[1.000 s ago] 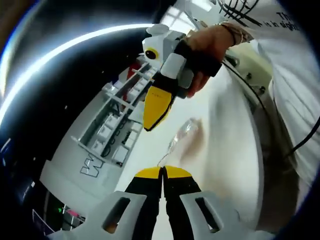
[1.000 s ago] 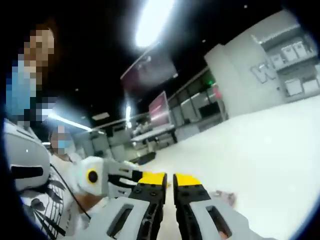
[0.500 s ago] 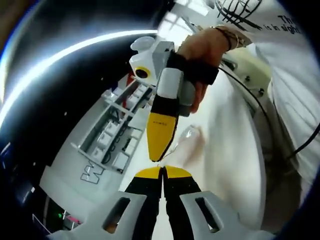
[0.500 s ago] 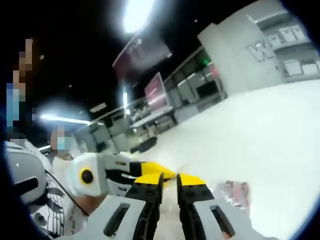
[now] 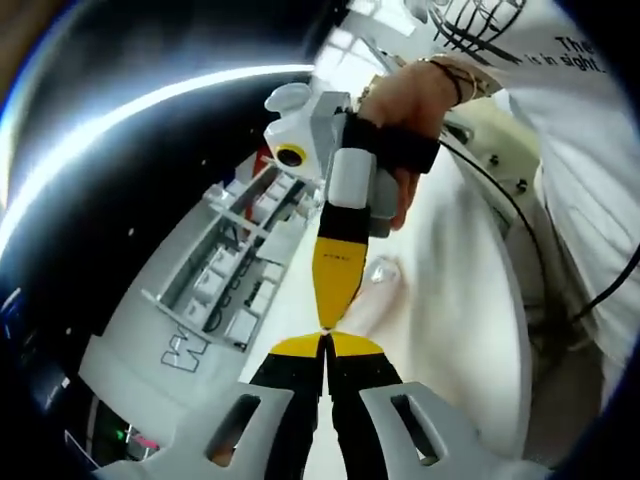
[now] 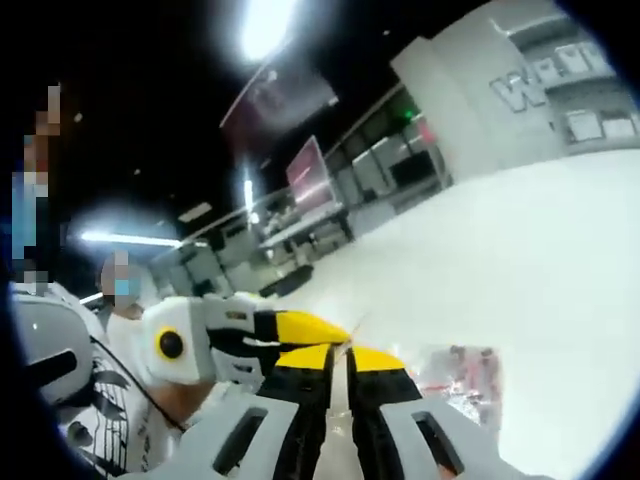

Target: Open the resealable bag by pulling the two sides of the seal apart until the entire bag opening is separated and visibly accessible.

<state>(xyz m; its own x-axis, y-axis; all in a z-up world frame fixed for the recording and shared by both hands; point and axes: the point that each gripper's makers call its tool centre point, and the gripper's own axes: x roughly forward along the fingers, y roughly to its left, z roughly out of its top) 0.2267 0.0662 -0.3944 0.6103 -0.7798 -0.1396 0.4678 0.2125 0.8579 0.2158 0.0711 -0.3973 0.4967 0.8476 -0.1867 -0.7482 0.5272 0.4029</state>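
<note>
In the left gripper view, the left gripper [image 5: 326, 340], yellow-tipped with black and pale grey jaws, rises from the bottom with its tips pressed together, no gap between them. Whether a film edge is pinched there I cannot tell. The right gripper [image 5: 328, 322], the same yellow and grey build, comes down from above in the person's hand [image 5: 415, 105], its closed point meeting the left tips. Just beyond them the clear resealable plastic bag [image 5: 377, 290], with something pinkish inside, lies on the white desk [image 5: 450, 300].

The risk, as I judge it, is that both grippers have hold of the same lip, or of nothing; pulling apart would then drag the bag across the desk or slip off the thin film and leave the seal shut. A quick tug could also open only one stretch.

In the right gripper view, the right gripper [image 6: 342, 352] stands at the near edge, its tips drawn together, and the left gripper [image 6: 345, 338] enters from the left with its yellow point touching them. The bag [image 6: 465, 375] lies to the right of the tips, on the desk [image 6: 540, 250].

Counted: one bag, two grippers, one desk.
</note>
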